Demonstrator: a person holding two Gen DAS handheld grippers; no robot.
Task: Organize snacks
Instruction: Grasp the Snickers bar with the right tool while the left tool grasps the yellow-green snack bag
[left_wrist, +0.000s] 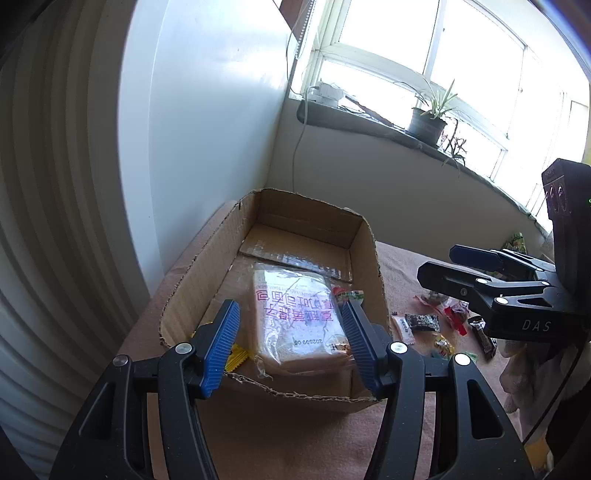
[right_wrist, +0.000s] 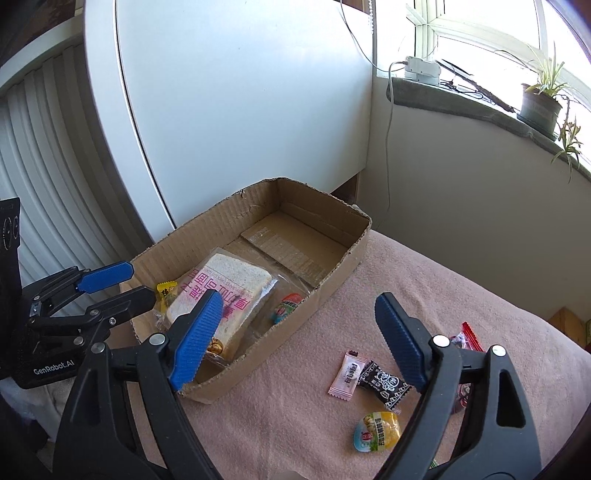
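Observation:
An open cardboard box (left_wrist: 364, 236) (right_wrist: 332, 280) lies on a pink cloth. Inside it lie a wrapped bread pack (left_wrist: 295, 317) (right_wrist: 229, 295), a small yellow packet (left_wrist: 236, 356) (right_wrist: 166, 290) and a red-green snack (right_wrist: 286, 306). My left gripper (left_wrist: 290, 328) is open and empty above the box's near end; it also shows in the right wrist view (right_wrist: 122, 286). My right gripper (right_wrist: 299, 325) is open and empty, over the box's right wall; it also shows in the left wrist view (left_wrist: 439, 264). Loose snacks lie on the cloth: a pink sachet (right_wrist: 347, 378), a black candy (right_wrist: 384, 382), a yellow-blue pouch (right_wrist: 376, 430).
A white cabinet (right_wrist: 240, 92) stands behind the box. A windowsill with a potted plant (right_wrist: 541, 103) and a white device with a cable (right_wrist: 421, 70) runs at the back right. More loose wrapped snacks (left_wrist: 454, 314) lie right of the box.

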